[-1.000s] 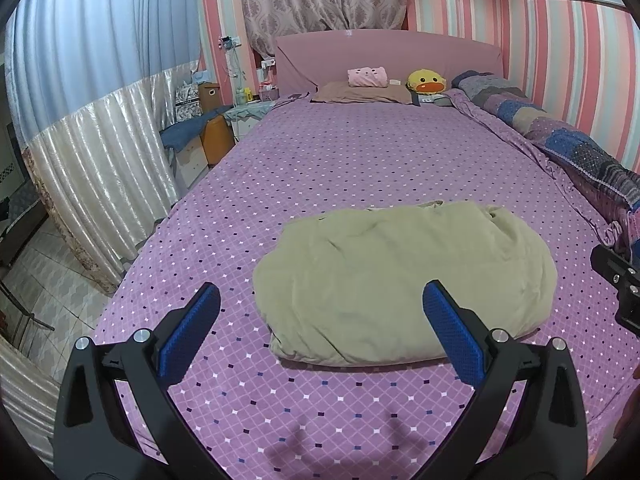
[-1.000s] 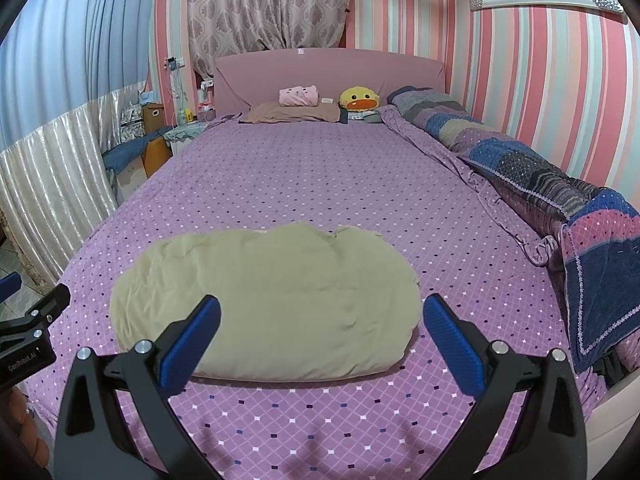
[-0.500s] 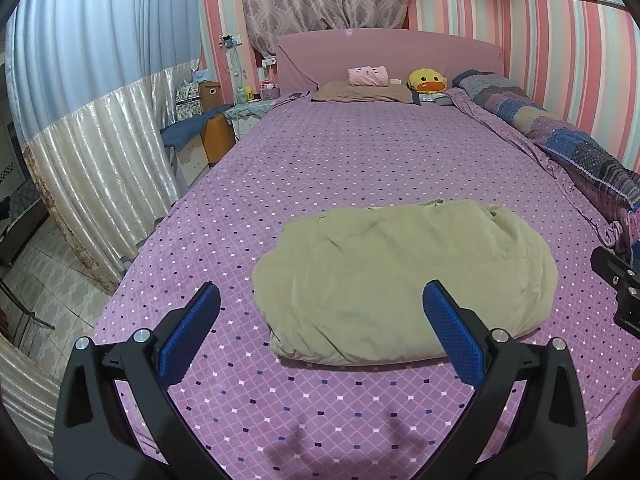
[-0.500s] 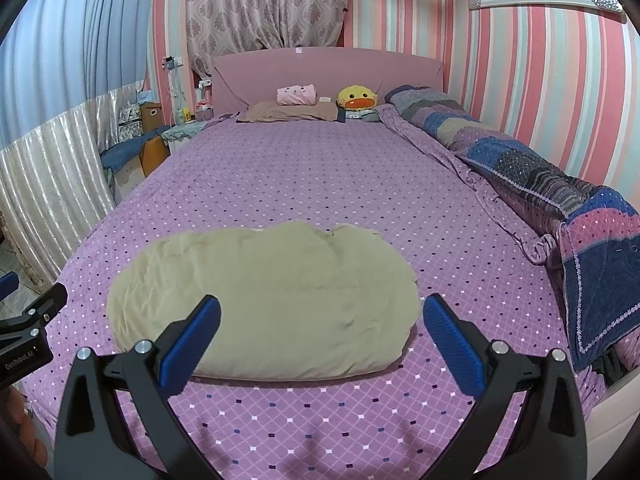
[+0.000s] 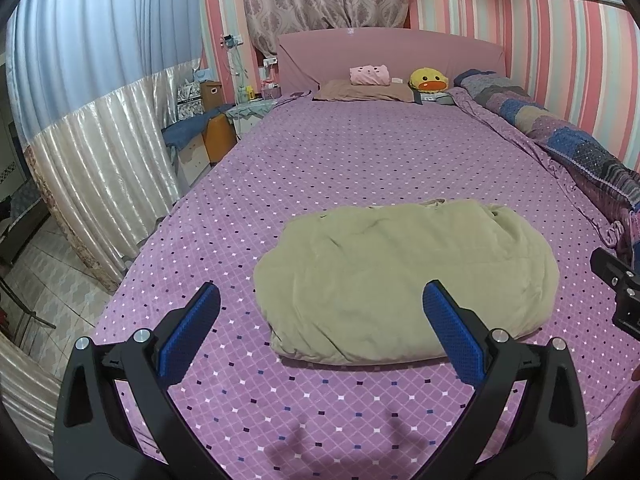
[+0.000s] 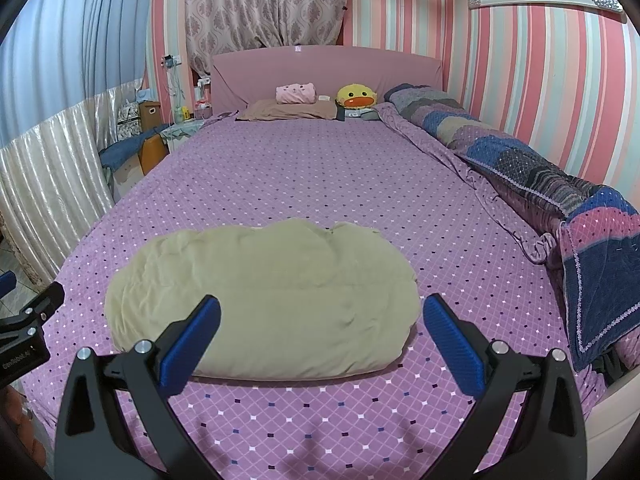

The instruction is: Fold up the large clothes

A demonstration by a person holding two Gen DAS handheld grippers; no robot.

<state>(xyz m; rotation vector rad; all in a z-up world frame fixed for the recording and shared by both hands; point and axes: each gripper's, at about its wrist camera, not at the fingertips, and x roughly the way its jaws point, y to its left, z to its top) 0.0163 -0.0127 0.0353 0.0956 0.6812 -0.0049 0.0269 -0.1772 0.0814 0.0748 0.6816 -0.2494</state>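
Observation:
A folded olive-green garment (image 5: pixel 404 280) lies as a thick rounded bundle on the purple dotted bed sheet (image 5: pixel 360 160), near the foot of the bed. It also shows in the right wrist view (image 6: pixel 264 296). My left gripper (image 5: pixel 320 320) is open and empty, held above the sheet just short of the bundle's near left edge. My right gripper (image 6: pixel 320 328) is open and empty, held over the bundle's near right edge. Neither touches the cloth.
A rolled patchwork quilt (image 6: pixel 540 184) runs along the bed's right side. Pillows (image 6: pixel 288 110) and a yellow duck plush (image 6: pixel 357 98) lie at the headboard. A curtain (image 5: pixel 100 168) and bedside furniture (image 5: pixel 212 140) stand left of the bed.
Both grippers stay open. The views have barely shifted; the garment has not moved.

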